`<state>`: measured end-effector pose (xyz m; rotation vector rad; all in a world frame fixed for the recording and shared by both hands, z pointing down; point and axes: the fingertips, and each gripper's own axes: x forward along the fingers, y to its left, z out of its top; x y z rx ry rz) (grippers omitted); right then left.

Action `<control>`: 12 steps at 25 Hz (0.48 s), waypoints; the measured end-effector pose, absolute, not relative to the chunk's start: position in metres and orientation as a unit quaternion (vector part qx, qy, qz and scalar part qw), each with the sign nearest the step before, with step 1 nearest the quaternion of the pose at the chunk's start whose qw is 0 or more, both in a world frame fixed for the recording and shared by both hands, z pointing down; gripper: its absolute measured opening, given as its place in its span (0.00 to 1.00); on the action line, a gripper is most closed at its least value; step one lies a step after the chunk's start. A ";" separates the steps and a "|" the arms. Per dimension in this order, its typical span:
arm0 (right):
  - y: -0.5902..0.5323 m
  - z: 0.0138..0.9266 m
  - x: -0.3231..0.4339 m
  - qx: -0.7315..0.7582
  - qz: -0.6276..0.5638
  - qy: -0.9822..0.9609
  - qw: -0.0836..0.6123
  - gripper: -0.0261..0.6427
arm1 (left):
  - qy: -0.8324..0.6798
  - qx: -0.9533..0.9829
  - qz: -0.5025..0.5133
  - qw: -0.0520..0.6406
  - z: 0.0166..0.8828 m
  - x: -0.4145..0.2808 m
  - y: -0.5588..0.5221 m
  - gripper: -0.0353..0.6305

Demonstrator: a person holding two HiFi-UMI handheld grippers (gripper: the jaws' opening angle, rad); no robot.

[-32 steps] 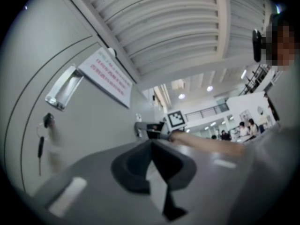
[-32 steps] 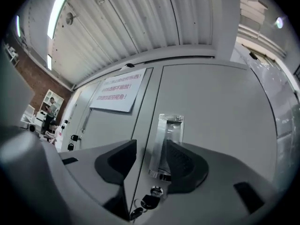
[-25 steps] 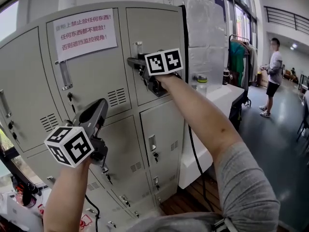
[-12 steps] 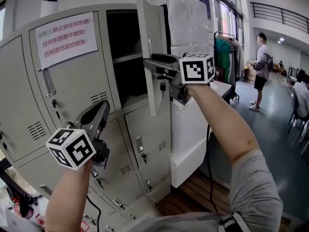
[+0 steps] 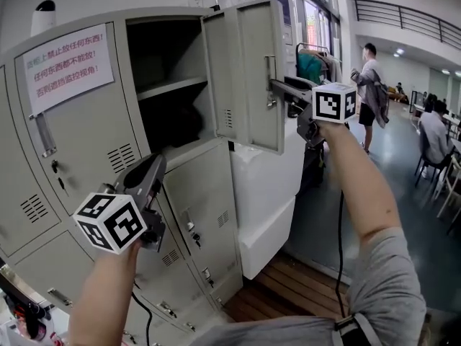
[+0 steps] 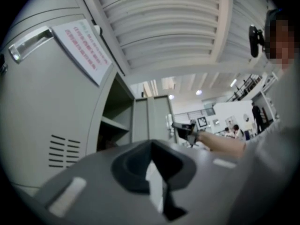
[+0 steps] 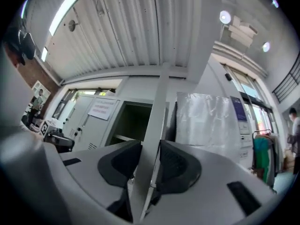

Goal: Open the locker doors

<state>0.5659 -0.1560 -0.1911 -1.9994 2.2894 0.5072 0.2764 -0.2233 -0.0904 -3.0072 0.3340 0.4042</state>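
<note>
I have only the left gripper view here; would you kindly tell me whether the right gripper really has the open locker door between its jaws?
Observer: Yes. The right gripper view shows the right gripper with the free edge of the locker door between its jaws, which have just been closing and look pressed on it.
Operator: Thank you. Are the doors beneath it open too?
Observer: No, in the head view the lower doors under it are shut.
Operator: What stands beyond the door?
Observer: A white plastic-wrapped unit, right beside the lockers.
</note>
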 end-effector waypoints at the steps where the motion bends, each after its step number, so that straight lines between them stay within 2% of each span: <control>1: -0.155 -0.191 0.580 -0.663 0.161 0.730 0.039 0.21 | 0.108 -0.984 0.132 0.045 -0.090 0.278 -0.223 0.06; 7: -0.159 -0.187 0.627 -0.729 0.153 0.665 0.056 0.19 | 0.102 -0.985 0.131 0.046 -0.088 0.286 -0.219 0.06; 12: -0.142 -0.187 0.622 -0.802 0.221 0.555 -0.012 0.21 | 0.100 -0.986 0.127 0.047 -0.084 0.286 -0.219 0.06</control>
